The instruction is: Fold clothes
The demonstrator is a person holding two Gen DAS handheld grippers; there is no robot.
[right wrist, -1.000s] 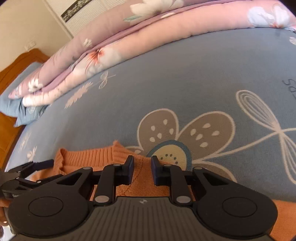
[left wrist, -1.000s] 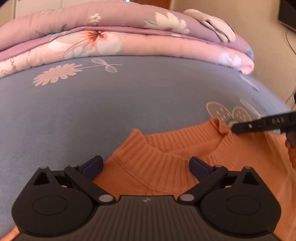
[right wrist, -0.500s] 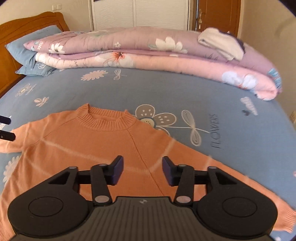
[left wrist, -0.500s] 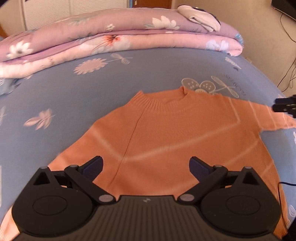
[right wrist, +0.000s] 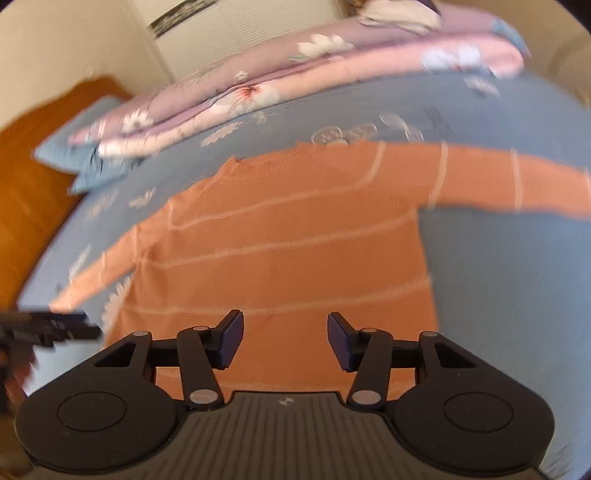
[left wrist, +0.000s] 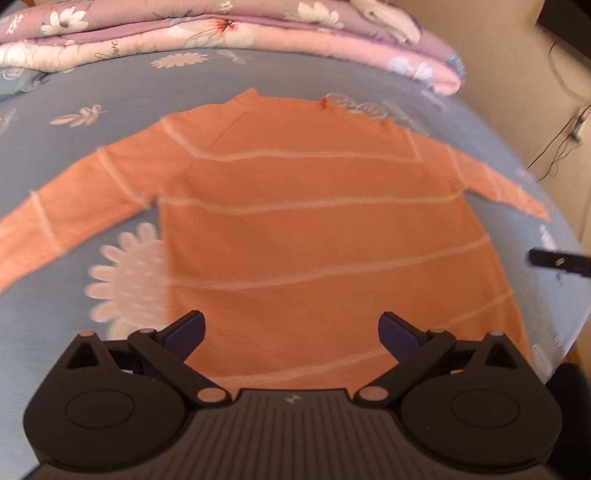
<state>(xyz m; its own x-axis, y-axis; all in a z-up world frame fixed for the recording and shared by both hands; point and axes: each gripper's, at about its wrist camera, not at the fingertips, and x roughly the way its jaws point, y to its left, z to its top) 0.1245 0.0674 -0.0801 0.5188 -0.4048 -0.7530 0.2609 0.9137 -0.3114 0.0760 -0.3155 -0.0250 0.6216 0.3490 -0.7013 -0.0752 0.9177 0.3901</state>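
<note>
Orange knit sweater (left wrist: 325, 236) with pale stripes lies flat on the blue floral bed (left wrist: 74, 295), collar toward the folded pink quilt (left wrist: 229, 33) at the far edge, hem toward the near edge, sleeves spread to either side. Left cuff runs out of frame; both views are motion-blurred. Left tongs (left wrist: 291, 328) wide open, right tongs (right wrist: 285, 338) partly open; both above the hem, gripping nothing.

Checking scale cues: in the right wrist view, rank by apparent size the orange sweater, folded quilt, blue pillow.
1. orange sweater
2. folded quilt, though farther away, so true size is unsure
3. blue pillow, partly hidden
</note>
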